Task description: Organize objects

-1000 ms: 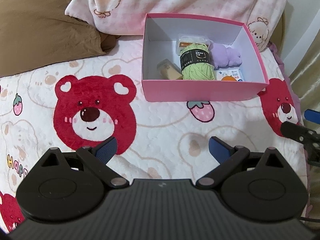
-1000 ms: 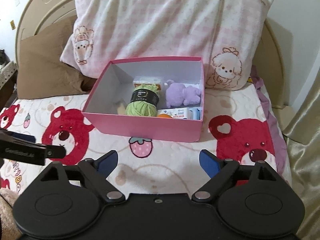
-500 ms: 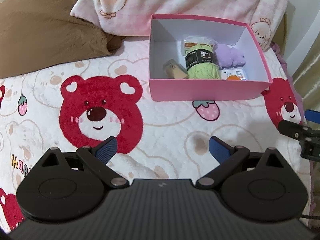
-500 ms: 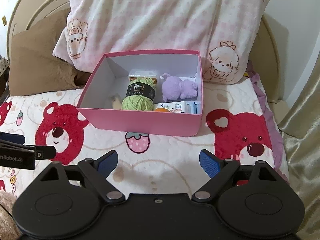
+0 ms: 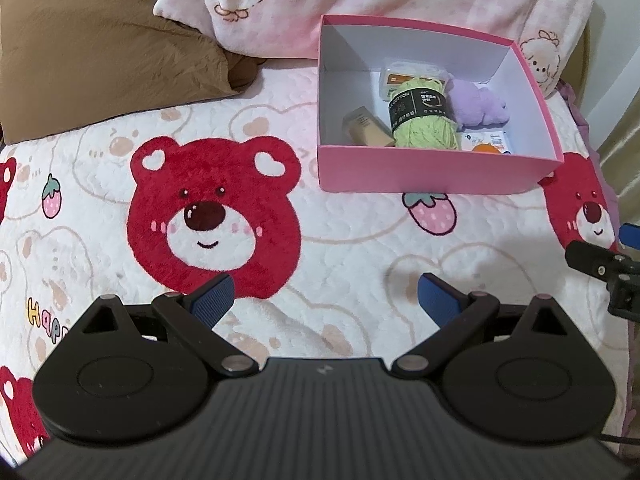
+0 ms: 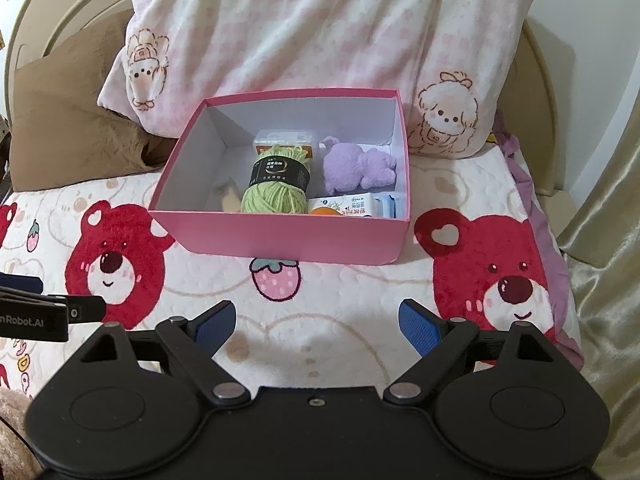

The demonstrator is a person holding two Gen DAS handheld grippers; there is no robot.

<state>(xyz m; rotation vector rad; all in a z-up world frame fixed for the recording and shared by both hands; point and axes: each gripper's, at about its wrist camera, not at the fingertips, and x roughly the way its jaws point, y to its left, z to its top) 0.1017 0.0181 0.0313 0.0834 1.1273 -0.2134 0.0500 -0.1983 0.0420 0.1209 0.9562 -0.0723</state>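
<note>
An open pink box (image 5: 436,178) (image 6: 280,236) stands on the bear-print bed cover in front of the pillows. Inside lie a green yarn ball (image 5: 422,120) (image 6: 276,188), a purple plush toy (image 5: 478,106) (image 6: 356,168), a clear plastic case (image 5: 412,72) (image 6: 286,140), a beige box (image 5: 366,128), a white packet (image 5: 486,140) (image 6: 346,206) and something orange (image 6: 326,212). My left gripper (image 5: 324,300) is open and empty, well short of the box and left of it. My right gripper (image 6: 316,322) is open and empty, in front of the box.
A pink-and-white pillow (image 6: 320,40) leans behind the box, a brown cushion (image 5: 100,40) lies at the far left. The bed's right edge with a gold curtain (image 6: 600,240) is close to the box. Each gripper shows at the edge of the other's view.
Both grippers have shifted: the box has slid right in the left wrist view and sits more centred in the right wrist view. Both stay open; nothing in the box has moved.
</note>
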